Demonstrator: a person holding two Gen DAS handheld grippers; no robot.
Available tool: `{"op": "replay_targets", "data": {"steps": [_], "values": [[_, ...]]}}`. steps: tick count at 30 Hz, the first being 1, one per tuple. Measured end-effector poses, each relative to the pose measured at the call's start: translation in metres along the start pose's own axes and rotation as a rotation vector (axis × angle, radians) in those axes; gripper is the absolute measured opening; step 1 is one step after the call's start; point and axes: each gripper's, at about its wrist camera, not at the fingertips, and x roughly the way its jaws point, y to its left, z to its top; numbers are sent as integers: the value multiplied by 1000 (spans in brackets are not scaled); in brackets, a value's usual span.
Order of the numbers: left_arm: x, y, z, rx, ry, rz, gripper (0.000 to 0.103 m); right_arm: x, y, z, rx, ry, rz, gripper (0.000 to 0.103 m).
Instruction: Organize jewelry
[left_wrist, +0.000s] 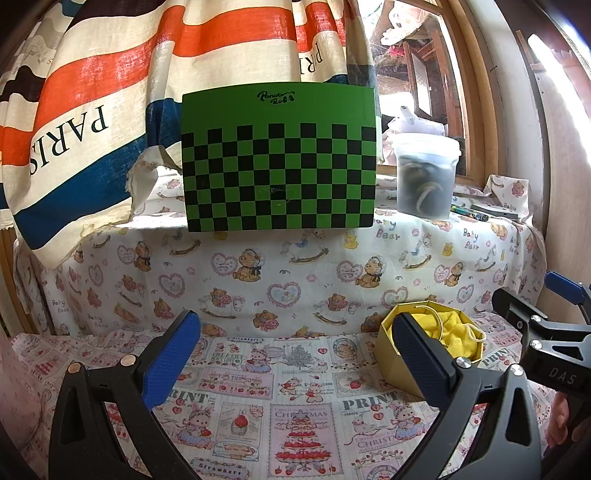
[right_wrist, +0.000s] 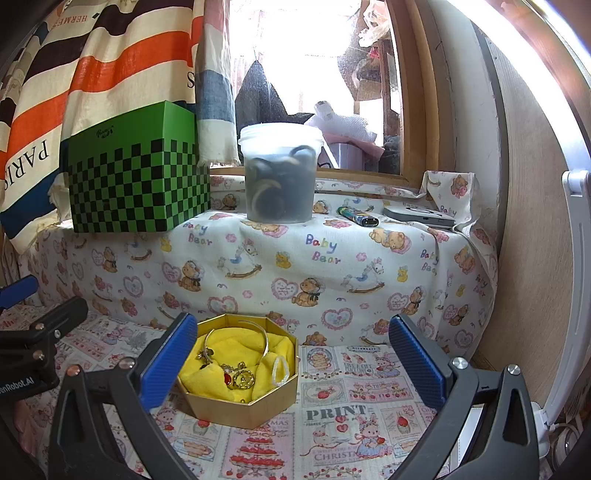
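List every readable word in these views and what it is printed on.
"PARIS": striped curtain
"Baby Bear": upper cloth
"PRINT", "CHRISTMAS": lower cloth
"DAS": right tool's body
Script logo on green box: not surely readable.
Lighter print: too small.

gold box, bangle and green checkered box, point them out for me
gold box (right_wrist: 258, 404), right wrist view, front wall
bangle (right_wrist: 266, 341), right wrist view, right curve of the band
green checkered box (left_wrist: 280, 177), left wrist view, checkered front face
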Motion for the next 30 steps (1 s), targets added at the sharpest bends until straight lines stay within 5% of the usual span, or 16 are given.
{"op": "replay_targets", "data": {"steps": [30], "values": [[-1, -1, 0, -2, -3, 7, 103, 1, 0, 0, -2, 1, 3, 103]]}}
